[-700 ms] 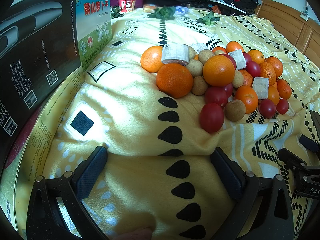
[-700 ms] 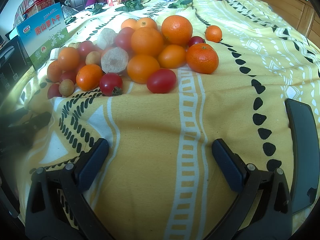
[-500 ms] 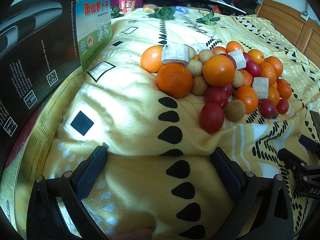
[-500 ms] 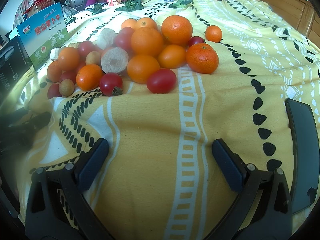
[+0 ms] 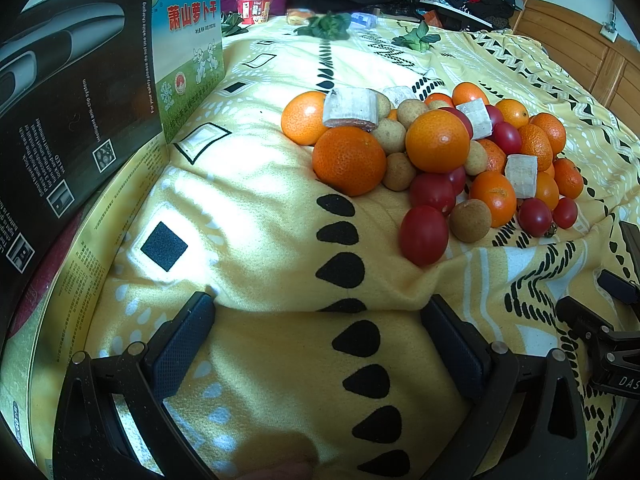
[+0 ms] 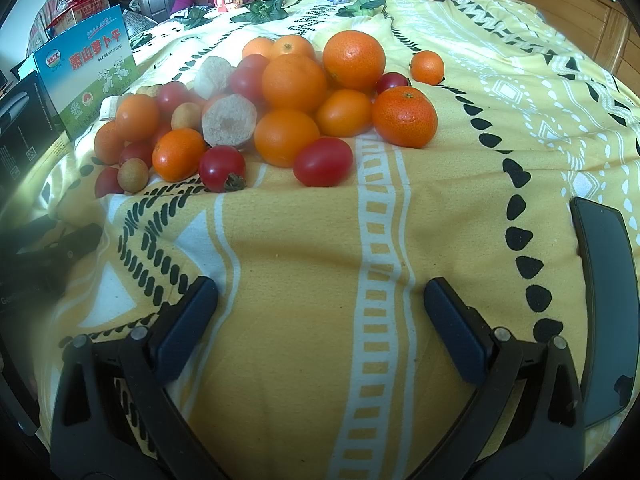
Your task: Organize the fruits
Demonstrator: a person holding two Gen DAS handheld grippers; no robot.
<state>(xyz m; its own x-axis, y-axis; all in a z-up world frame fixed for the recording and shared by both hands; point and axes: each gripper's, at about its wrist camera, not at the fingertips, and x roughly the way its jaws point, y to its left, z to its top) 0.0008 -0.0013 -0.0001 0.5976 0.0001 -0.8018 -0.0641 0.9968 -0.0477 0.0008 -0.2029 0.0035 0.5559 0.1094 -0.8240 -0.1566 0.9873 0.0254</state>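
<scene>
Both your left gripper (image 5: pixel 318 330) and right gripper (image 6: pixel 320 312) stand with fingers wide and empty over the blanket (image 6: pixel 304 248), the fruit pile (image 6: pixel 280 112) ahead; your right sits nearest the oblong tomato (image 6: pixel 323 161), lying crosswise.

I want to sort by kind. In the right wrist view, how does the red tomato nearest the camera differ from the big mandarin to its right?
The tomato is red, smooth and oval; the mandarin is orange, dimpled, rounder and bigger. Both lie on the yellow blanket at the pile's front edge, untouched.
</scene>
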